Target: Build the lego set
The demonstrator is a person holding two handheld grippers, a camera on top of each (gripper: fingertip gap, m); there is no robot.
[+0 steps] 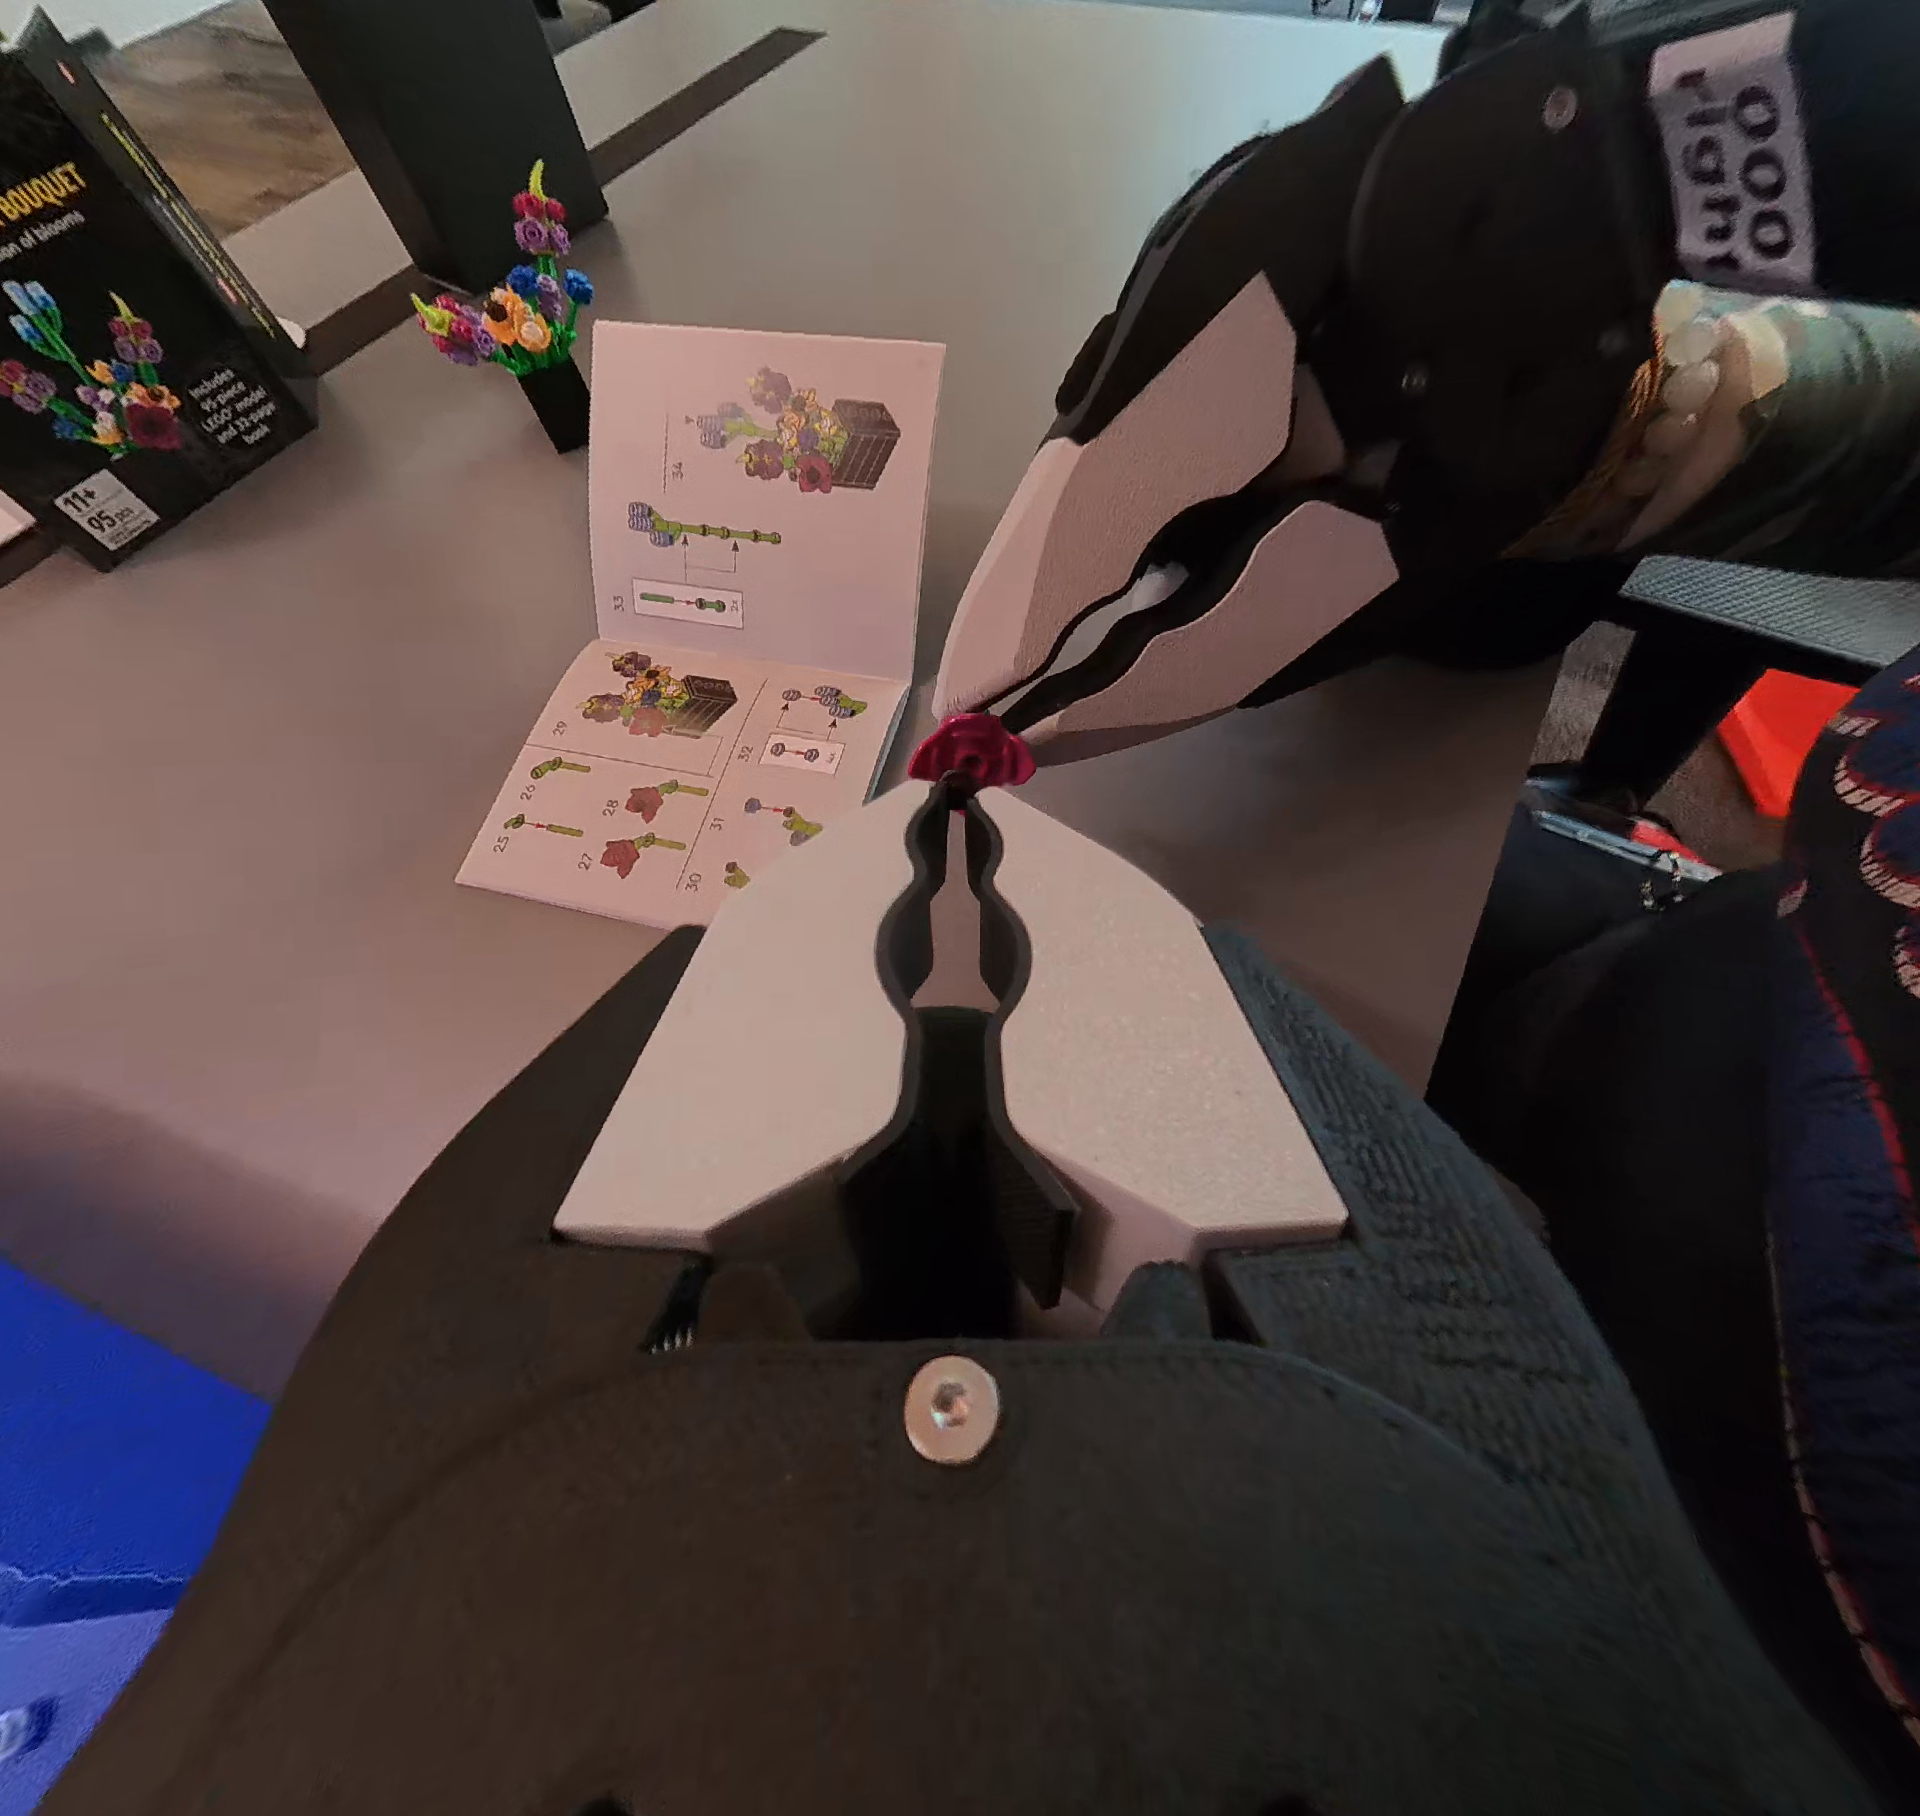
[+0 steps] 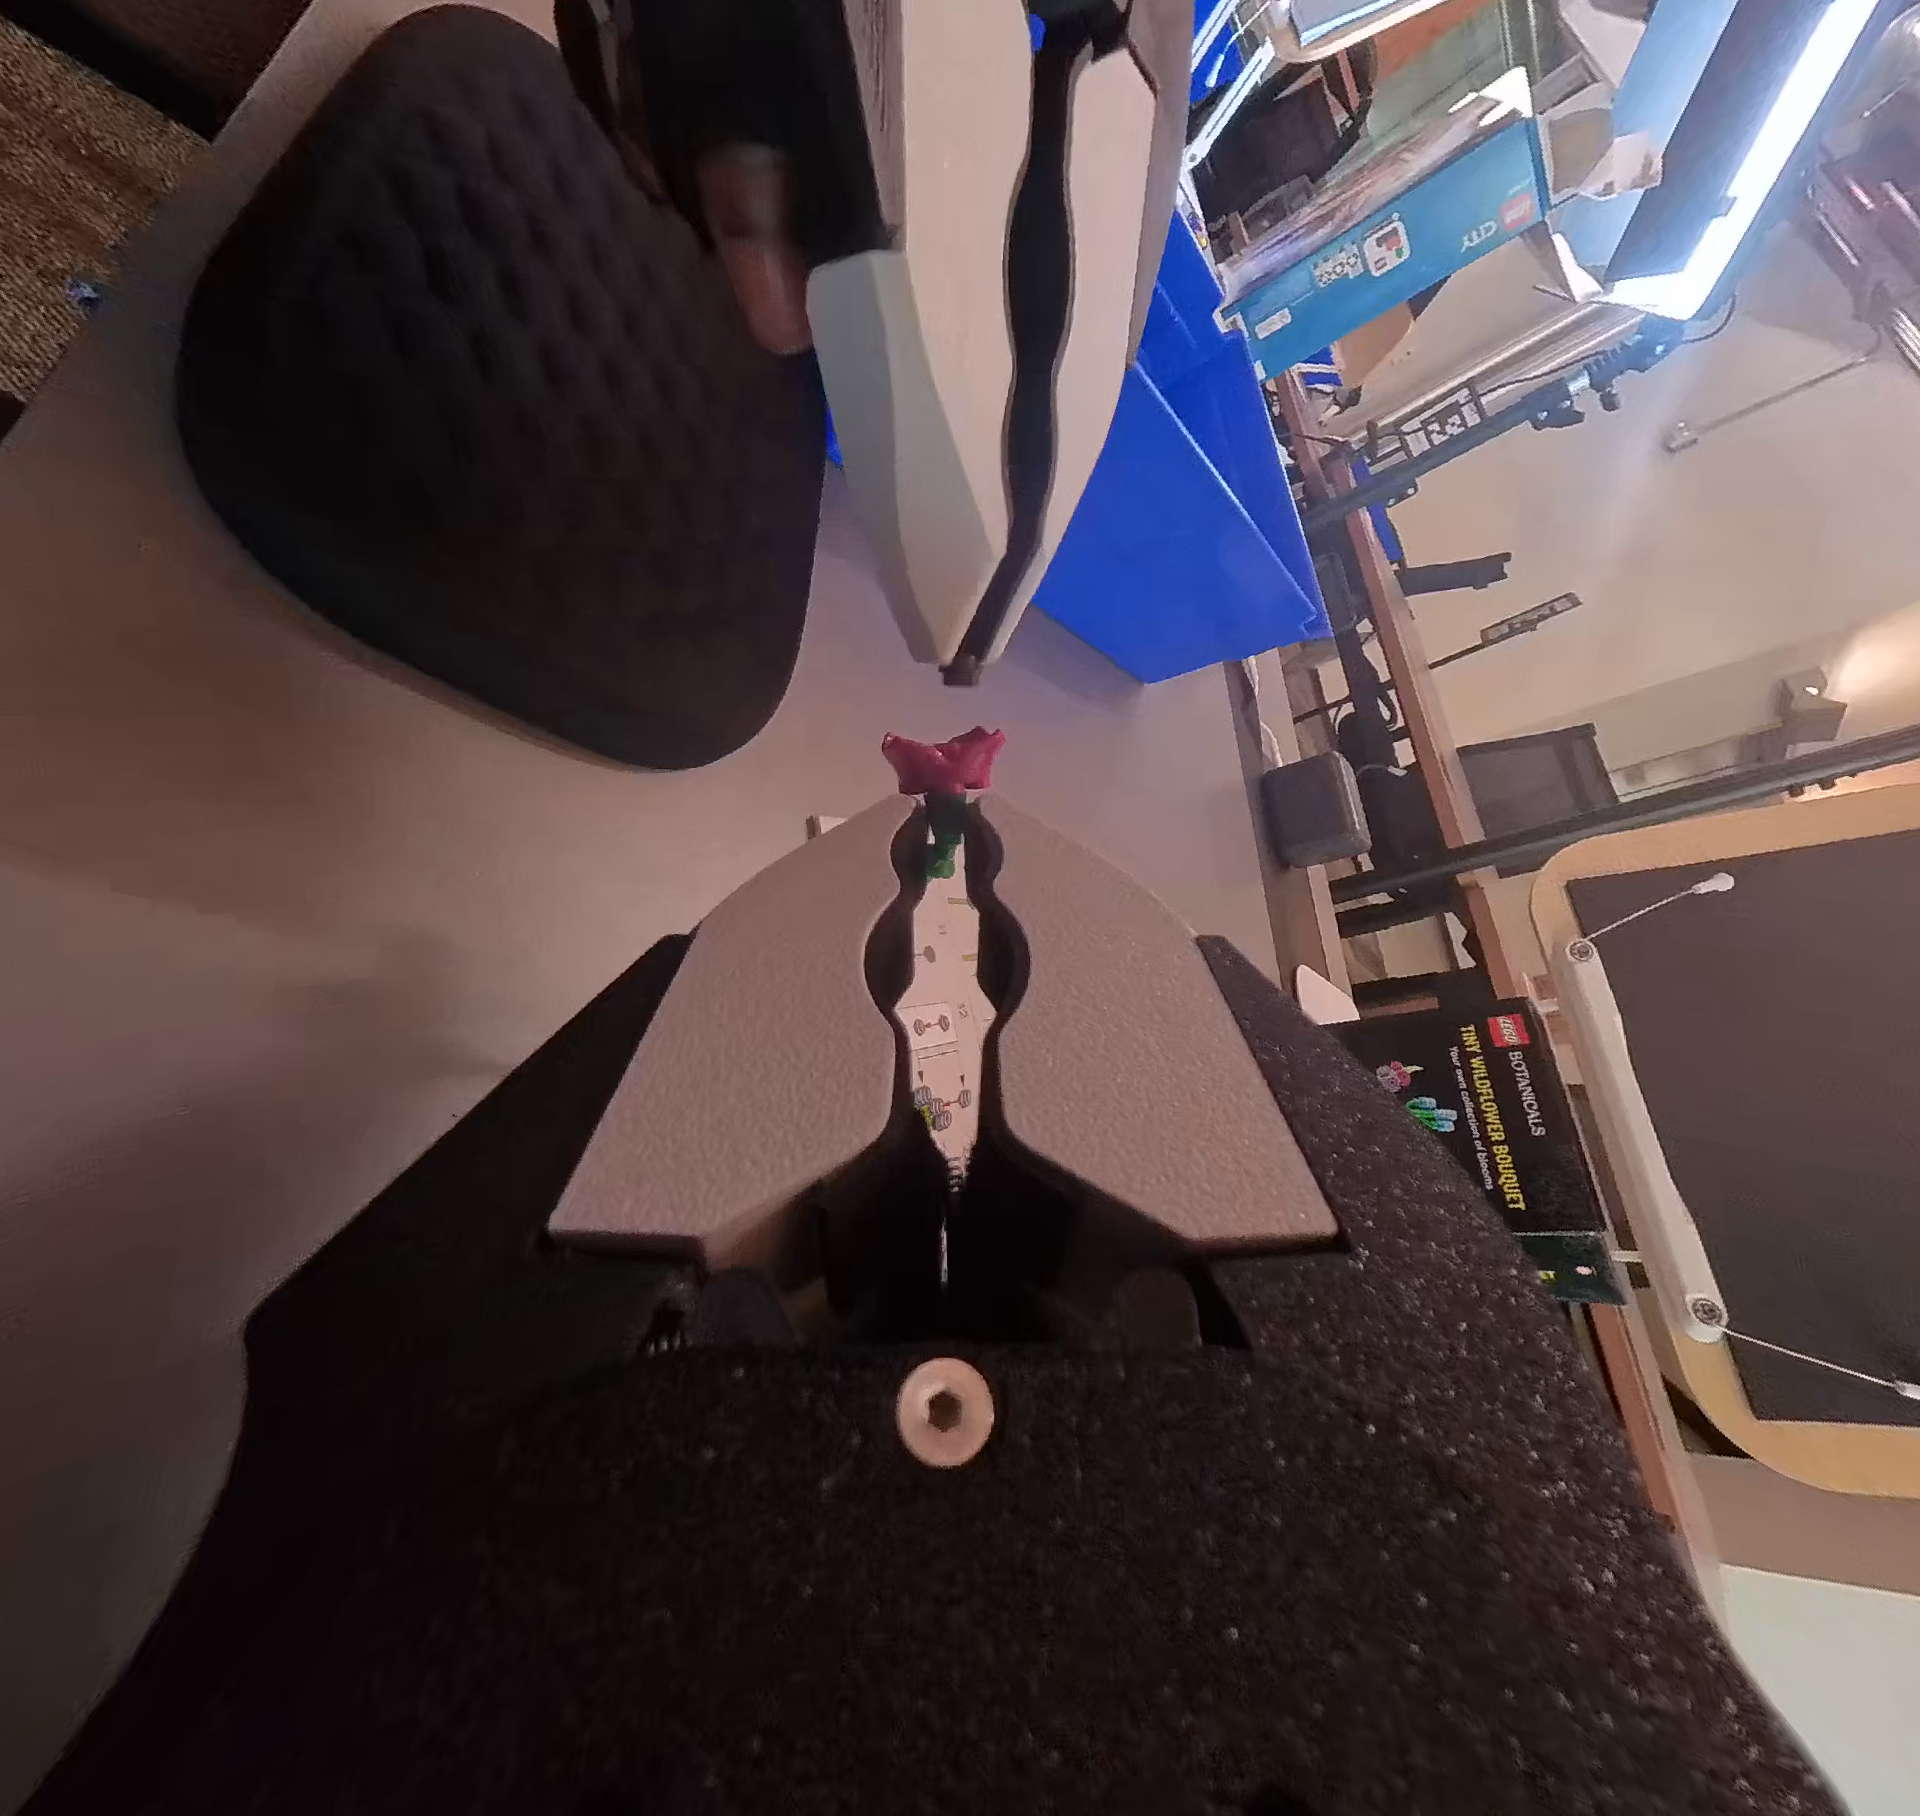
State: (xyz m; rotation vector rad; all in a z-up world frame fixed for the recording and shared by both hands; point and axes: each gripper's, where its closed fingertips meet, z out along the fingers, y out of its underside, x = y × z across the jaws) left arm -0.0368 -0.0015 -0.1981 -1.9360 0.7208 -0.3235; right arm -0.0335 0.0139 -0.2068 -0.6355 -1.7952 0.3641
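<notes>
right gripper point(image 2: 940, 816): fingers nearly closed, pinching the green stem point(image 2: 943, 836) of the small magenta flower point(image 2: 943, 758), bloom poking out past the tips.
left gripper point(image 1: 951, 800): fingers drawn almost together; tips just beside the magenta flower point(image 1: 969, 750), seemingly apart from it in the right wrist view; whether anything is held cannot be told.
flower position: held in the air above the tabletop point(image 1: 312, 831), between the two sets of fingertips, close to the open instruction booklet point(image 1: 748, 561).
handling: very light, hard plastic, stiff and smooth; likely to twist or pop out of a pinch if squeezed off-centre. thin stem probably the weak point, prone to snapping loose at the joint under side load.
where to hold: stem low down for steadiness, petals gripped across their broad edges only lightly; push along the stem axis when seating.
finished model: small bouquet in black pot point(image 1: 520, 312) standing well apart, behind the booklet, near the set box point(image 1: 114, 332).
risk: tiny piece dropping and bouncing off the tabletop.
</notes>
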